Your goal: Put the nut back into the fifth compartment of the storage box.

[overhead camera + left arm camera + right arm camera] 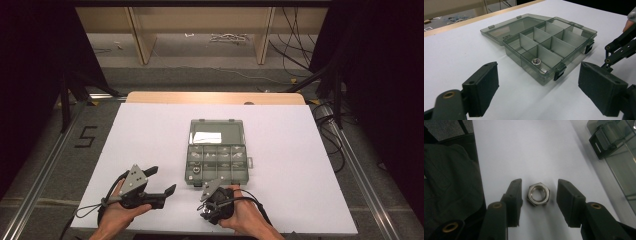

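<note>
— White sheeting covers the tabletop [150, 130], with a strip of bare wood along its far edge and dark curtains at both sides. What do we have in the middle?

— We see a smoky clear plastic box [216, 151] lying open, its lid flat on the tabletop on the far side. Dividers split the tray into small compartments, and several hold small metal pieces we cannot make out from the high view. In the left gripper view we see one metal nut [536, 60] in the compartment at the box's nearest corner, close to a black latch [559, 72].

— And our left hand-held gripper [162, 181]?

— It hovers near the person's edge of the tabletop, left of the box, jaws spread wide with nothing between them. Its camera looks across at the box and catches the linkage of the other gripper at the right edge.

— Our right hand-held gripper [214, 186]?

— It sits just in front of the box's near wall. In the right gripper view a steel hex nut [538, 194] lies flat on the white tabletop between the two pads [570, 201], which stand apart on either side of it with a small gap to each, so we are not clamped on it.
</note>
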### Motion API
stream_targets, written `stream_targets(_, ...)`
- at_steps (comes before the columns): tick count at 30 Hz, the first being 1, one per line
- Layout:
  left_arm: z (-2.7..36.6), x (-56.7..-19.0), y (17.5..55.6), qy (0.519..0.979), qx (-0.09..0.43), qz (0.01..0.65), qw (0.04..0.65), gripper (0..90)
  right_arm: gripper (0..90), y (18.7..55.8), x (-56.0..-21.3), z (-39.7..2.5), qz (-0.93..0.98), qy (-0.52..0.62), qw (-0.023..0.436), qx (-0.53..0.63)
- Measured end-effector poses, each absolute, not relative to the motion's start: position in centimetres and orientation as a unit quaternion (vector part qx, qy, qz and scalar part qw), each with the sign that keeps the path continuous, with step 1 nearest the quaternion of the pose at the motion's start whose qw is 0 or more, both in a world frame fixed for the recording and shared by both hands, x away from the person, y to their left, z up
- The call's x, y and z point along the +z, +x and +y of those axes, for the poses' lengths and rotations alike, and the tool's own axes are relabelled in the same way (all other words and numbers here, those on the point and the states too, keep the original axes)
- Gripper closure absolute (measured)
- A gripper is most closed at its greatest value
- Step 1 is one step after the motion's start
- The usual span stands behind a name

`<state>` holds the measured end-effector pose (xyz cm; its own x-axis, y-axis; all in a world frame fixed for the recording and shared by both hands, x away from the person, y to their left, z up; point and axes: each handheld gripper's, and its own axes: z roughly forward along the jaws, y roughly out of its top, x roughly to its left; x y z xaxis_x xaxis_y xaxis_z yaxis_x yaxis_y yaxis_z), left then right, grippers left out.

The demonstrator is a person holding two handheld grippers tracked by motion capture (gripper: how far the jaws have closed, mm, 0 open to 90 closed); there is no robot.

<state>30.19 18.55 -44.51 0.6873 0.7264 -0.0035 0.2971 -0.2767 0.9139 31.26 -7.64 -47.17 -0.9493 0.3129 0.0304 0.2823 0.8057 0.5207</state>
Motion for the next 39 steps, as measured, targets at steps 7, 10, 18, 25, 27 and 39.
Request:
stream_targets(7,18.5,-44.5,30.2,0.77,0.215,0.332,0.501,16.4,62.7,31.2,-47.4,-7.4,0.951,0.155,0.034,0.265)
stream_targets(10,18.5,-44.5,30.2,0.769,0.214,0.334,0.502,16.4,66.1,31.2,-47.3,-7.4,0.953,0.149,0.037,0.261)
stream_targets(18,18.5,-44.5,30.2,0.77,0.214,0.331,0.501,16.4,70.3,31.1,-47.2,-7.3,0.955,0.144,0.038,0.257)
stream_targets(25,18.5,-44.6,30.2,0.77,0.212,0.332,0.502,16.4,70.3,31.6,-46.1,-7.5,0.946,0.147,0.053,0.283)
stream_targets(27,18.5,-44.6,30.2,0.77,0.213,0.333,0.5,16.4,70.3,32.0,-45.5,-7.6,0.943,0.15,0.061,0.293)
stream_targets(39,18.5,-44.7,30.5,0.774,0.218,0.325,0.497,16.4,70.4,34.8,-43.0,-7.4,0.916,0.175,0.108,0.344)
